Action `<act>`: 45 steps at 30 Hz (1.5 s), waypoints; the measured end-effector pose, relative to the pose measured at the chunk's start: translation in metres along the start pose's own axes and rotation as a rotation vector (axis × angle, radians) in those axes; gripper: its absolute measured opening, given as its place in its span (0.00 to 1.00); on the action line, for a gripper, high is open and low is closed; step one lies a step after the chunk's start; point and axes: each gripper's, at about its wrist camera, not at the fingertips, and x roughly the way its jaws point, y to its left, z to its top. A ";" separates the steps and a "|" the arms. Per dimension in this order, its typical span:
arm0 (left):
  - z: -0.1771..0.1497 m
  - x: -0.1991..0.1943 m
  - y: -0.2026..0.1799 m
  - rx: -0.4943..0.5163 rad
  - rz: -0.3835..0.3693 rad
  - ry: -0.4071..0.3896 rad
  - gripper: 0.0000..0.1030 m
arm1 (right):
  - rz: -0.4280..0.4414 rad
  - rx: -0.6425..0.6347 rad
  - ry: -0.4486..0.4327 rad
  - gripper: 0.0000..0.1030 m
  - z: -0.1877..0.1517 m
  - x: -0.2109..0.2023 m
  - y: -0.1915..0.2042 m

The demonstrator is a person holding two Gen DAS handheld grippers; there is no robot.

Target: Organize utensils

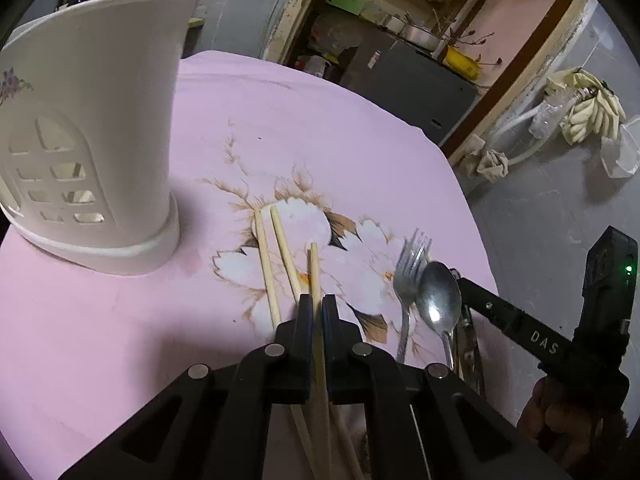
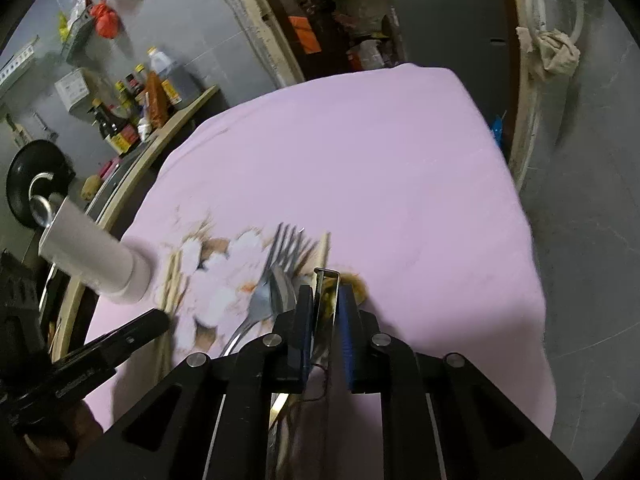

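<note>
A white utensil holder (image 1: 92, 152) with arched cut-outs stands at the left on the pink tablecloth (image 1: 320, 152). My left gripper (image 1: 318, 304) is shut on a wooden chopstick (image 1: 314, 268). Two more chopsticks (image 1: 272, 256) lie just left of it. A fork (image 1: 408, 276) and a spoon (image 1: 438, 300) lie to the right. My right gripper (image 2: 326, 292) is shut on a flat metal utensil (image 2: 326, 304), beside the fork (image 2: 272, 276). The holder (image 2: 96, 256) shows blurred at the left.
The table's right edge (image 1: 476, 216) drops to a grey floor. A shelf with sauce bottles (image 2: 132, 108) stands beyond the left side. A doorway with cluttered shelves (image 1: 384, 20) lies behind the table.
</note>
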 end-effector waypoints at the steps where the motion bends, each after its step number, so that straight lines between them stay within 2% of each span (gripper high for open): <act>1: 0.000 0.000 -0.001 0.002 -0.004 0.005 0.05 | 0.004 -0.002 0.003 0.11 -0.002 -0.001 0.001; 12: 0.007 0.006 -0.001 0.083 -0.020 0.083 0.05 | -0.002 -0.047 0.052 0.11 0.002 -0.002 0.002; 21: 0.010 0.010 -0.003 0.123 -0.018 0.078 0.07 | -0.010 -0.058 0.050 0.11 0.009 0.003 0.004; 23: 0.010 0.009 -0.002 0.132 -0.019 0.073 0.09 | -0.010 -0.058 0.039 0.12 0.009 0.004 0.003; 25: 0.010 0.010 -0.002 0.136 -0.026 0.084 0.19 | -0.014 -0.055 0.033 0.12 0.009 0.004 0.003; 27: 0.011 0.009 -0.003 0.137 -0.036 0.087 0.22 | -0.017 -0.050 0.034 0.13 0.010 0.005 0.002; 33: 0.010 0.010 -0.009 0.192 -0.005 0.094 0.20 | -0.015 -0.044 0.041 0.16 0.012 0.007 -0.001; 36: 0.011 0.011 -0.010 0.202 0.025 0.100 0.09 | -0.017 -0.040 0.046 0.16 0.013 0.009 -0.002; 41: 0.016 0.009 0.003 0.129 -0.015 0.136 0.07 | -0.013 -0.011 0.066 0.17 0.016 0.011 -0.005; 45: 0.013 0.002 0.008 0.103 -0.030 0.129 0.05 | -0.011 0.004 0.091 0.19 0.017 0.015 -0.006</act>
